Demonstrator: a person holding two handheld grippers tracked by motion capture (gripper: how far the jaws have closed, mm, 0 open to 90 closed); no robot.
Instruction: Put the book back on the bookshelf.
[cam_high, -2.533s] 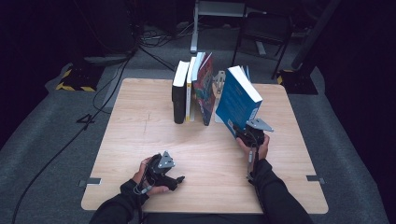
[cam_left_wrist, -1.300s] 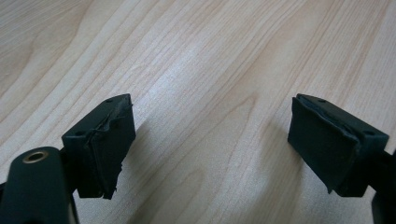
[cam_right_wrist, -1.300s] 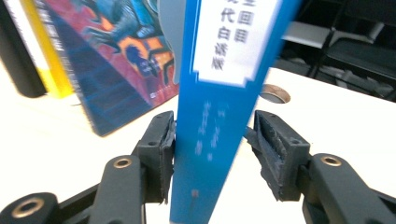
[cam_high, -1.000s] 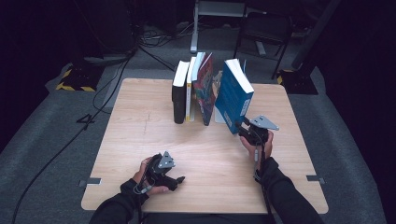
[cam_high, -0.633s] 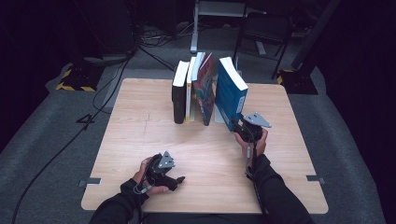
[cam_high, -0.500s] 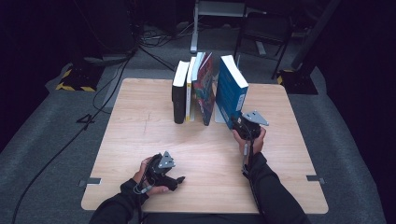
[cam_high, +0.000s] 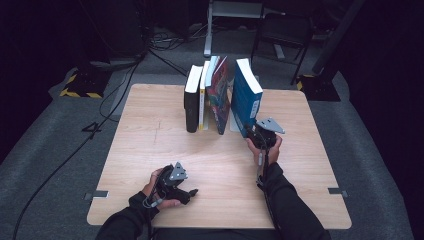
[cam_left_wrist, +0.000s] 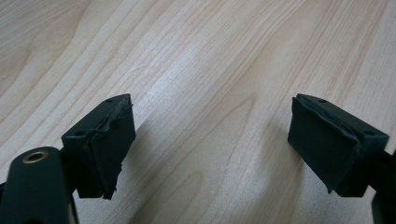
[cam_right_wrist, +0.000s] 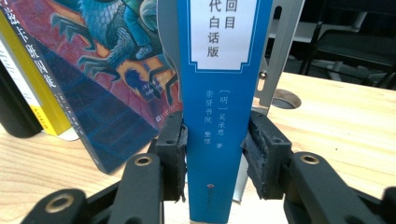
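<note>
Now — right gripper (cam_right_wrist: 212, 158) clamped on blue book (cam_right_wrist: 219, 116) spine, centre frame | left gripper (cam_left_wrist: 210, 149) jaws apart over bare table (cam_left_wrist: 210, 56) — lower left in high view

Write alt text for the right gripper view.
The right gripper clamps the spine of an upright blue book between its two black jaws. A colourful illustrated book leans to its left, on a wooden table.
</note>
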